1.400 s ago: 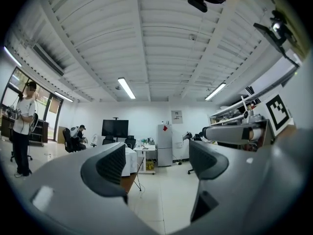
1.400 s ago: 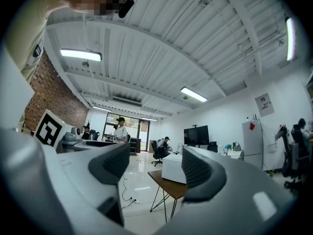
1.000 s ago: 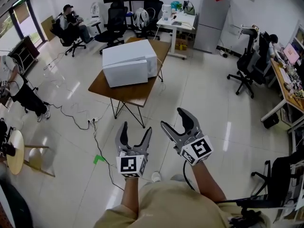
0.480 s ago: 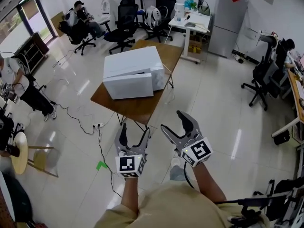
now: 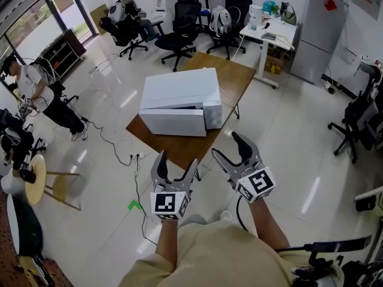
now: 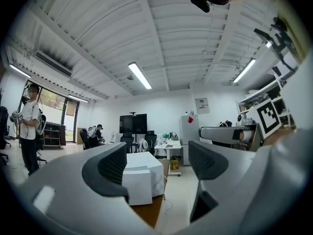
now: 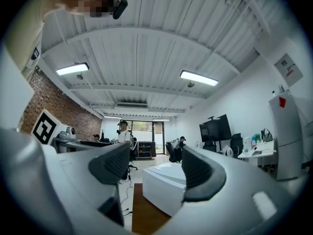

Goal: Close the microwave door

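A white microwave (image 5: pixel 181 102) sits on a brown wooden table (image 5: pixel 179 149) ahead of me, and its door (image 5: pixel 173 122) stands slightly ajar at the front. My left gripper (image 5: pixel 175 164) is open and empty, held short of the table's near edge. To its right, my right gripper (image 5: pixel 236 146) is also open and empty, a little higher. Between the left gripper (image 6: pixel 159 163) jaws the microwave (image 6: pixel 143 176) appears some way off. The right gripper (image 7: pixel 154 166) frames the microwave (image 7: pixel 168 186) from its other side.
Cables (image 5: pixel 114 143) and a green floor mark (image 5: pixel 134 205) lie on the shiny floor left of the table. A round stool (image 5: pixel 37 179) stands at far left. Office chairs (image 5: pixel 185 24), a white desk (image 5: pixel 270 32) and seated people (image 5: pixel 130 9) fill the back; another person (image 5: pixel 37 89) stands at left.
The table and microwave have come closer and lower in the head view as I walk toward them. Both grippers stay open and held out in front.
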The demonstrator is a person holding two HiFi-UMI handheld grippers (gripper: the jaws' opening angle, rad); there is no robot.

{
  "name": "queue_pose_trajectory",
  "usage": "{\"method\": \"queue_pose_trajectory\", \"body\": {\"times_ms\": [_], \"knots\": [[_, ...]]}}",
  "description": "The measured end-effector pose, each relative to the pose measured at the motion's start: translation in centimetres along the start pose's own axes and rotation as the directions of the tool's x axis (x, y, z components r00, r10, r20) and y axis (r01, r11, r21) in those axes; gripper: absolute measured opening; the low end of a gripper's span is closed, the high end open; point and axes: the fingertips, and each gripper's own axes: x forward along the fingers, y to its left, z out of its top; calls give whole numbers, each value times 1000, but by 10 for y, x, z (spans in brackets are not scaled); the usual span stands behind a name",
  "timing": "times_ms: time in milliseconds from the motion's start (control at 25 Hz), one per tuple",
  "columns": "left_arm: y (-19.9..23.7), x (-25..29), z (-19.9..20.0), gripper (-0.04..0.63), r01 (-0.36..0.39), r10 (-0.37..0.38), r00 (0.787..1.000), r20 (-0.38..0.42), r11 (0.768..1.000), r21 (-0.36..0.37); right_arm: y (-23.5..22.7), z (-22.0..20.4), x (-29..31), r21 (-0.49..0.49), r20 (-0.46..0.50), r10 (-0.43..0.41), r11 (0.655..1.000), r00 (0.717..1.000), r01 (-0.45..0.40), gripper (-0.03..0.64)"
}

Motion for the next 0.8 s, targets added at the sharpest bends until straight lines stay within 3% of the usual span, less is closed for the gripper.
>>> {"method": "queue_pose_trajectory", "body": {"times_ms": [280,520,800], "knots": [[68,59,-11,399,-12,12,1000,-18,1000,18,-38,-17,74,-12,-25,-13,1000,1000,12,322],[118,77,-17,397,-4,5,999,-40,1000,20,-34,-21,121,-49,-26,-29,998,999,28,322],[190,94,-34,388,18,-20,998,-60,999,-46,-31,-53,188,-63,-86,-72,996,994,67,322]]}}
